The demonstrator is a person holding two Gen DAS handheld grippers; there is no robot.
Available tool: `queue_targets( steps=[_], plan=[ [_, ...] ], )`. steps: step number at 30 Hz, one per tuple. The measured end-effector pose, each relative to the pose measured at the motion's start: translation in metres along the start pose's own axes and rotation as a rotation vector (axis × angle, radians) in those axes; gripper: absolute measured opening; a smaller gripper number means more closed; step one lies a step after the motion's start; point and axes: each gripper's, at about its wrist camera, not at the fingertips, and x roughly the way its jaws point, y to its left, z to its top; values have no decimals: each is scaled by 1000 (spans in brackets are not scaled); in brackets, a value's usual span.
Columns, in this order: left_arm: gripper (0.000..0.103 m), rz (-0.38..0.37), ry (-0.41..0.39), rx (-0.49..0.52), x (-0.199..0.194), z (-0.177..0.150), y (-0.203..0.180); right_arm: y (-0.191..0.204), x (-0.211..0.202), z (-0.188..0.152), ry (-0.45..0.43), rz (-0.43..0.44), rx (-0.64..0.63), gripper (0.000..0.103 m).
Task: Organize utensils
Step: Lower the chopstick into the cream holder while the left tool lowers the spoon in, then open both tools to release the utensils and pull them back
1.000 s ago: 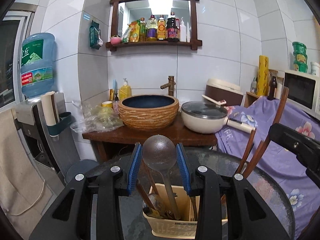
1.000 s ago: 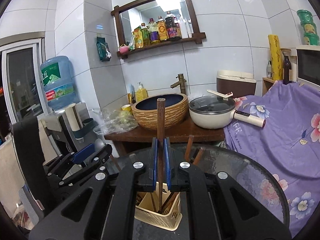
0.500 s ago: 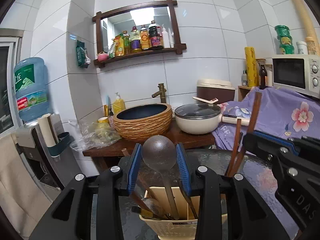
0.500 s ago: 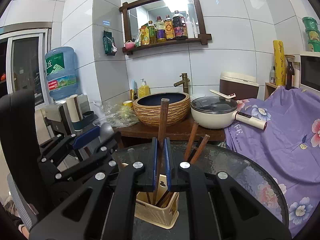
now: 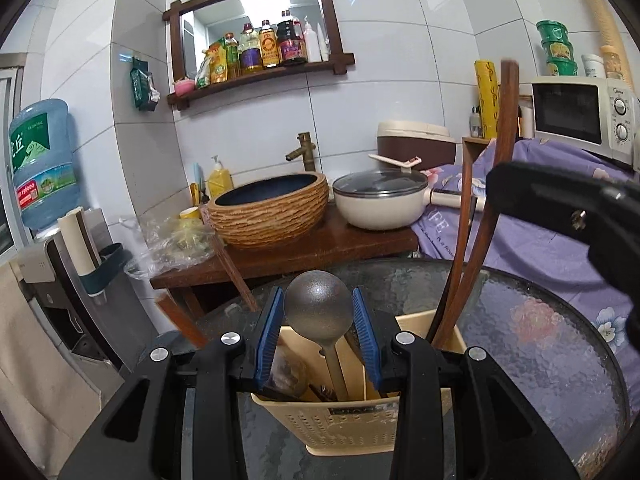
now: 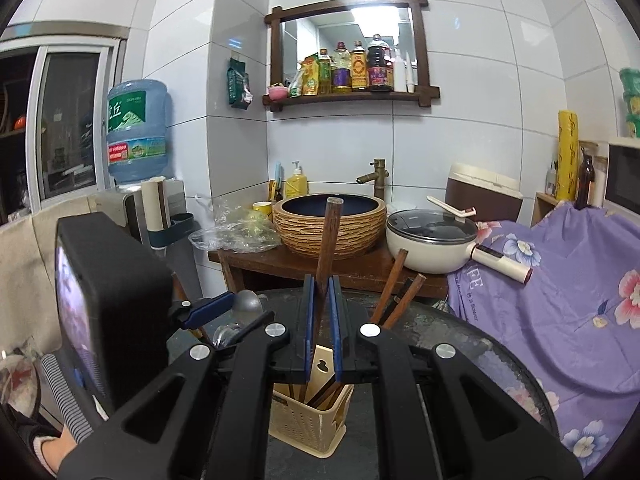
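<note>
A beige perforated utensil basket (image 5: 352,420) stands on the round glass table (image 5: 540,340). My left gripper (image 5: 316,304) is shut on a metal spoon (image 5: 318,308): both blue pads press its round bowl, and its handle runs down into the basket. My right gripper (image 6: 321,284) is shut on a long brown wooden stick (image 6: 328,240), whose lower end is inside the basket (image 6: 308,420). Other wooden chopsticks (image 6: 396,288) lean out of the basket. The right gripper's black body (image 5: 560,216) shows at the right of the left wrist view, and the left gripper (image 6: 208,308) at the left of the right wrist view.
Behind the table a dark wooden stand carries a woven basin (image 5: 272,212) and a lidded cream pot (image 5: 380,204). A purple floral cloth (image 6: 560,280) covers furniture on the right, under a microwave (image 5: 580,120). A water dispenser (image 6: 136,140) stands left. A striped sleeve (image 6: 60,392) is low left.
Both grippers have sunk toward the basket and rolled, keeping their grips. The basket looks nearer, and the spoon handle and wooden stick sit deeper in it.
</note>
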Motion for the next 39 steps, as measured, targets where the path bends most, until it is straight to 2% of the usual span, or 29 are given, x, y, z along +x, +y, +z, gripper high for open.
queue_targets(
  steps=[6,18,21,25,27,28,31,35,39],
  plan=[
    [35,-13,42,-22,5,-10,9,5,2,1,12,-12,-59,8],
    [43,-49,72,-35,1,-19,14,-1,10,-2,76,13,-32,11],
    [46,-48,72,-30,-1,-21,14,-1,13,-6,100,24,-33,29],
    [46,-49,76,-41,-2,-20,14,-2,17,-8,110,-7,-37,28],
    [46,-56,79,-52,-3,-20,16,-3,18,-7,113,-9,-34,24],
    [46,-56,79,-52,-3,-21,17,-3,19,-6,115,-10,-37,13],
    [46,-52,80,-48,-4,-22,17,-6,21,-7,126,-16,-18,2],
    [46,-55,84,-62,-5,-24,20,-16,19,-6,116,-3,46,1],
    [47,-55,85,-62,-6,-25,21,-12,18,-8,132,16,16,1]
  ],
)
